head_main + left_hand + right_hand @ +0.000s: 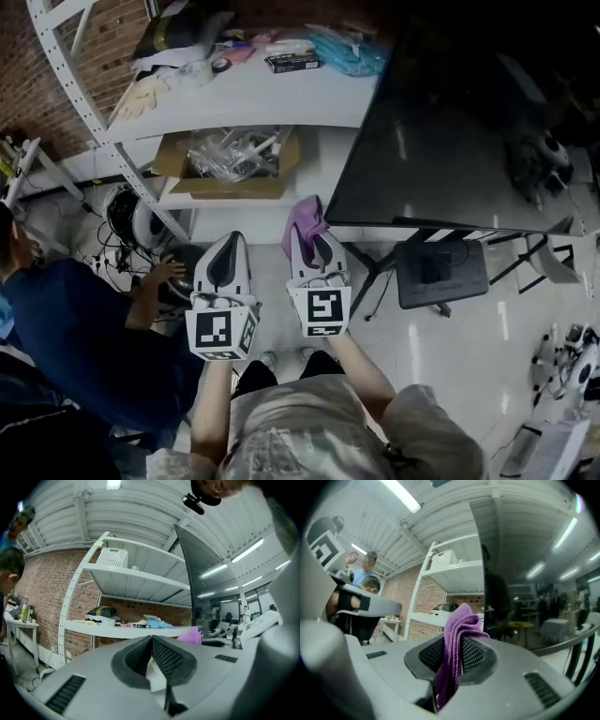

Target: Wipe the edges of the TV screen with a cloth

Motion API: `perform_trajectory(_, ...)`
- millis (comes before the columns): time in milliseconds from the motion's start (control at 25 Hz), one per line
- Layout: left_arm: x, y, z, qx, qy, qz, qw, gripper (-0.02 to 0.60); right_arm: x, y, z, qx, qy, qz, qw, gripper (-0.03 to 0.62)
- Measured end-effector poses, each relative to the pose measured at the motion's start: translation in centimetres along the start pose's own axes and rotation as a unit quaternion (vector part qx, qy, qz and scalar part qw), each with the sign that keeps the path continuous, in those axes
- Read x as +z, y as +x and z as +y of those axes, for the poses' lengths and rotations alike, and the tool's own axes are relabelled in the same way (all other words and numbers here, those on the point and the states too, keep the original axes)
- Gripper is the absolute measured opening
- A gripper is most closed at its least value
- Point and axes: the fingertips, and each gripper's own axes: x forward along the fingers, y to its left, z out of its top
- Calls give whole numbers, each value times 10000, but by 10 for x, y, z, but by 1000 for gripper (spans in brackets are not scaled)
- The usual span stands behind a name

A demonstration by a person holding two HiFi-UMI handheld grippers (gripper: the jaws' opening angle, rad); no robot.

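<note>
TV screen [450,122]: large dark panel, upright on a stand, filling 12 to 3 o'clock of the head view. Long axis runs 9 to 3 o'clock; the glossy face reflects ceiling lights. Its lower left corner lies just beside the cloth; contact cannot be told.

Shelving unit [253,94]: white, against a brick wall at 11 to 12 o'clock, directly left of the screen's left edge. Top shelf cluttered.

Person [66,319]: blue top, at 8 to 9 o'clock, one hand on floor items near the left gripper.

Cardboard box [230,186]: open, holding clear plastic bags, on the lower shelf at 11 o'clock.

Stand base [441,281]: black, on the floor under the screen, at 3 o'clock.

Left gripper [228,246]: points to 12 o'clock; jaws pressed together, nothing between.

Right gripper [314,236]: parallel, just right of the left; jaws pinching the cloth.

Purple cloth [307,214]: folded, long axis along the jaws, end protruding toward 12 o'clock.
</note>
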Motion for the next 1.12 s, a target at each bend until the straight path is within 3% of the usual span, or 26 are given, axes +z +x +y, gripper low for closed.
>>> perform_trajectory(200,4,0,7,-311,-32,-54,9995,15,25,0,-18,-769,218,-60,9968,55)
perform_trajectory(520,43,14,-5,-779,-3,-162,9968,15,79,-16,-22,-1182,-433,-224,9918,55)
perform_trajectory(960,158,41,-37,-1249,157,-765,9891,15,230,-18,-33,-1557,-1933,-808,9653,55)
perform_trajectory(1120,205,53,-50,-1422,296,-981,9845,15,276,-17,-37,-1501,-2034,-1047,9618,55)
